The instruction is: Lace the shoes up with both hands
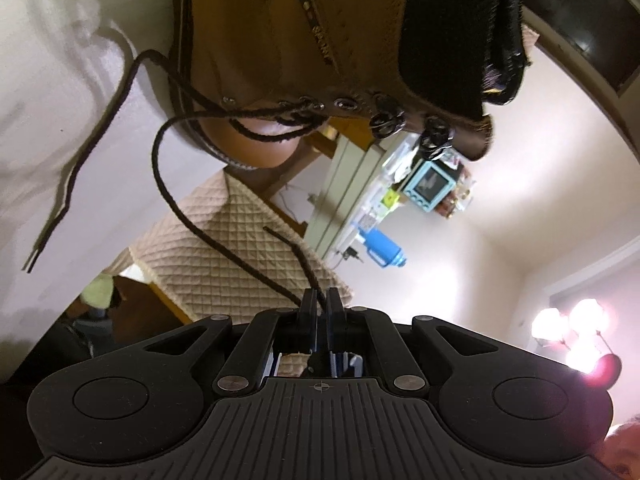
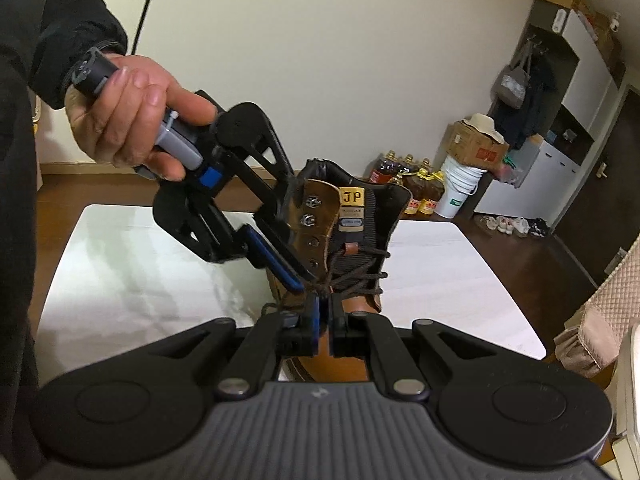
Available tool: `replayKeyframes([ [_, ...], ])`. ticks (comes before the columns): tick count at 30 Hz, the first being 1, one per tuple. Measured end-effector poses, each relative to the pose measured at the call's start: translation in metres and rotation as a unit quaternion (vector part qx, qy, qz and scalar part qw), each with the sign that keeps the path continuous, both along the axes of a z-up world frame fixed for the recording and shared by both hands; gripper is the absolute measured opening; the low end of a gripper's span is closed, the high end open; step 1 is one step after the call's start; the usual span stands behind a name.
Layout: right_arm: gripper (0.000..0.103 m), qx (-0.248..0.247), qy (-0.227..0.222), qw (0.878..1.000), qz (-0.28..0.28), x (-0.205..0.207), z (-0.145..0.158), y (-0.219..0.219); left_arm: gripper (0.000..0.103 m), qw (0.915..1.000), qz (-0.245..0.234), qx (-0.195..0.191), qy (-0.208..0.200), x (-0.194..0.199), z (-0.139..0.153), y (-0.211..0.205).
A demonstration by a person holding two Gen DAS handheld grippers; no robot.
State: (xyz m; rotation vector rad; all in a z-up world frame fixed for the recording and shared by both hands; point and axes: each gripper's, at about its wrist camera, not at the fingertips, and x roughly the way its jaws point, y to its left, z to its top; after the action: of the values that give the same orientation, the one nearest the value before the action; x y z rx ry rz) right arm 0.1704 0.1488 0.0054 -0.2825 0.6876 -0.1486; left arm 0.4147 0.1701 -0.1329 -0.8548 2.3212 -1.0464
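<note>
Holding the lace (image 1: pixel 180 216) in the closed left gripper (image 1: pixel 320 300) just beside the boot (image 2: pixel 340 240) on the table (image 2: pixel 460 280), nearer to the empty eyelets than the right gripper (image 2: pixel 324 304), closed on lace below at the crossings.

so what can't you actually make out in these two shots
- Right wrist view: the boot toe and sole, hidden behind the right gripper.
- Right wrist view: where the lace sits in the left gripper, too crowded.
- Left wrist view: the boot top, cut off by the upper edge.
</note>
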Motion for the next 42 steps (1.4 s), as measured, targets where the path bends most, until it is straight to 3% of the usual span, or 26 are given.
replayKeyframes([
  [28,0.005,-0.027,0.05,0.995,0.084,0.006,-0.002,0.018,0.004,0.9979,-0.059,-0.004,-0.025,0.008,0.004,-0.01],
  [32,0.004,-0.025,0.055,0.995,0.085,0.008,-0.002,0.018,0.004,0.9947,-0.074,-0.015,-0.069,0.01,0.013,-0.013],
  [35,0.011,-0.026,0.053,0.996,0.073,0.009,-0.003,0.018,0.004,0.9919,-0.066,-0.024,-0.106,0.014,0.022,-0.013],
  [38,0.014,-0.007,0.052,0.998,0.045,0.009,-0.005,0.012,0.004,0.9833,-0.068,-0.039,-0.164,0.022,0.038,-0.012],
  [40,0.014,0.024,0.052,0.998,0.021,0.008,-0.006,0.004,0.004,0.9681,-0.082,-0.058,-0.229,0.028,0.058,-0.013],
  [41,0.014,0.046,0.05,0.998,0.003,0.008,-0.007,-0.002,0.004,0.9418,-0.099,-0.073,-0.313,0.031,0.084,-0.013],
  [42,0.015,0.072,0.046,0.996,-0.017,0.007,-0.008,-0.009,0.004,0.9295,-0.107,-0.078,-0.345,0.031,0.094,-0.013],
])
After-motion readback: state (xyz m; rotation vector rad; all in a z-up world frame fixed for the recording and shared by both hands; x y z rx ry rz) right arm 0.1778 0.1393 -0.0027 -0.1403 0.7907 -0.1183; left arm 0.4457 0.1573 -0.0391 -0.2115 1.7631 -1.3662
